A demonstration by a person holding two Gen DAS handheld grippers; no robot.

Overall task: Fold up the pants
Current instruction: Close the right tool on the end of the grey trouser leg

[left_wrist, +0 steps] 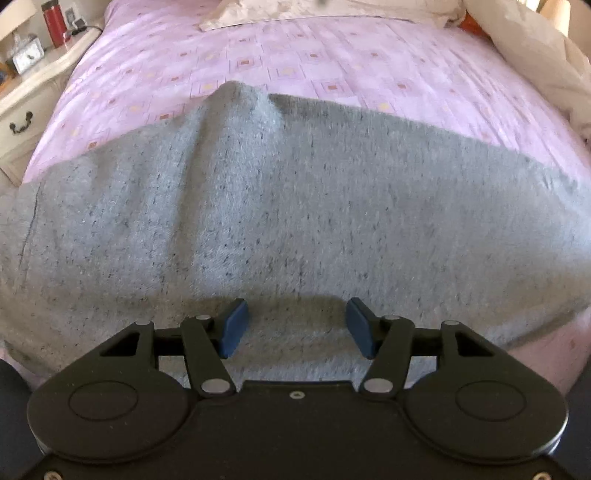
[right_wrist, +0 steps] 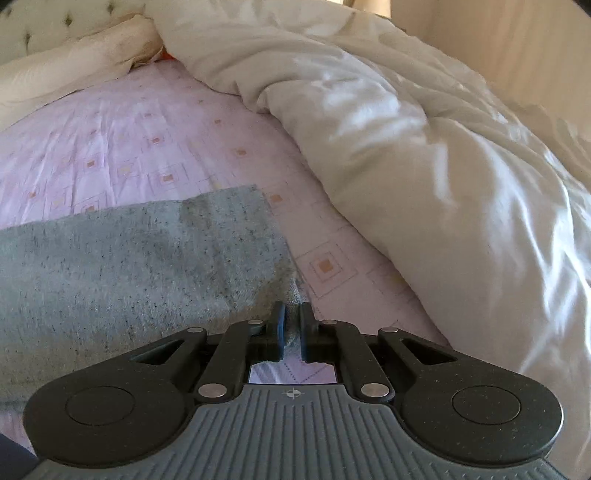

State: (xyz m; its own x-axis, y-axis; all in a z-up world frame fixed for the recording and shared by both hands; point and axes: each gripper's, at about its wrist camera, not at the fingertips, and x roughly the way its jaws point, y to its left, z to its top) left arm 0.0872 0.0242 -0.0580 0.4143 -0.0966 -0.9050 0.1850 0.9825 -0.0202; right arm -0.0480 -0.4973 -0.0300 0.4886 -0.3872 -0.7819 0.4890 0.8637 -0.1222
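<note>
Grey speckled pants [left_wrist: 295, 206] lie spread across the pink patterned bed sheet [left_wrist: 295, 62], with a raised ridge of cloth at their far edge. My left gripper [left_wrist: 295, 325] hovers open just above the near part of the pants, blue pads wide apart and nothing between them. In the right wrist view the pants [right_wrist: 140, 258] end at a cuff on the left. My right gripper [right_wrist: 291, 325] is shut on the near corner of that cuff, a bit of grey cloth pinched between its fingers.
A white crumpled duvet [right_wrist: 424, 166] is piled along the right side of the bed, with pillows [right_wrist: 74, 62] at the head. A cream nightstand [left_wrist: 26, 99] at far left carries a red bottle [left_wrist: 53, 22] and a small clock [left_wrist: 27, 57].
</note>
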